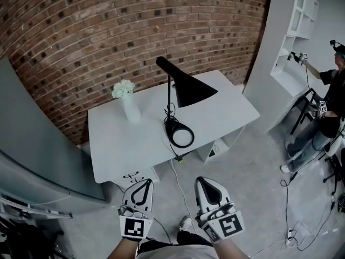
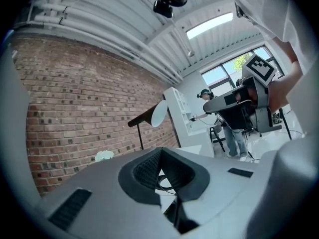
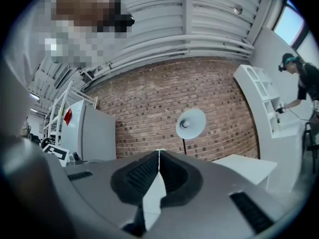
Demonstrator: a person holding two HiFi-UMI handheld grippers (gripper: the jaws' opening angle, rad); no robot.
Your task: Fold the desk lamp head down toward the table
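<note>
We hold the left gripper [image 1: 145,181] and right gripper [image 1: 207,180] short of the table [image 1: 113,144], jaws together on nothing. The desk lamp [image 1: 190,89] stands there (head raised)

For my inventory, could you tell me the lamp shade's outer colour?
Black lamp shade; the head view shows it best.

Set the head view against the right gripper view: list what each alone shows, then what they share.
Head view only: the vase of flowers, the round base of the lamp, the left tool. Right gripper view only: the inside of the shade, turned toward the camera. Both: lamp, brick wall, table, and the right tool, shut and empty.
</note>
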